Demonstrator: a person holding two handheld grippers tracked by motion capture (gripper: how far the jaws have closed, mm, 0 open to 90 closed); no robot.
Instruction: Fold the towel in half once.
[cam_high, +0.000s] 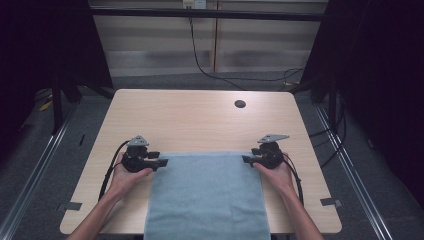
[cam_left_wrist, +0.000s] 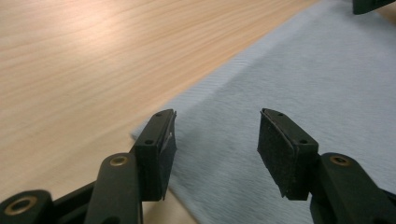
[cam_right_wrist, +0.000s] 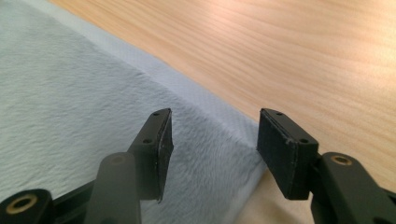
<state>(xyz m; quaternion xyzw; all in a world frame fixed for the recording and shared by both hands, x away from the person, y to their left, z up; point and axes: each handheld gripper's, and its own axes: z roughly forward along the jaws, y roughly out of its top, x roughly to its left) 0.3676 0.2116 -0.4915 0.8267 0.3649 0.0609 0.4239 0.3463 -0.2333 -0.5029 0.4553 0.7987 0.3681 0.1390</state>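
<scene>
the blue towel (cam_high: 207, 195) is lying at the table's (cam_high: 200, 115) six o'clock edge; left gripper (cam_high: 159, 162) and right gripper (cam_high: 246, 160) are hovering over its far corners, jaws apart and empty (closing too shallow risks pinching only fuzz, so a corner could be slipping free).

Pale wood table (cam_high: 200, 115), rounded corners, grain running across. Dark round cable hole (cam_high: 240, 104) near far right of top. Grey tape patches (cam_high: 331, 202) on floor at near corners, one each side. Grey carpet floor (cam_high: 45, 170) around table. Metal rails (cam_high: 30, 180) along both sides. Black cable (cam_high: 200, 65) hanging from back wall, trailing across floor. Dark curtains (cam_high: 45, 45) left and right.
</scene>
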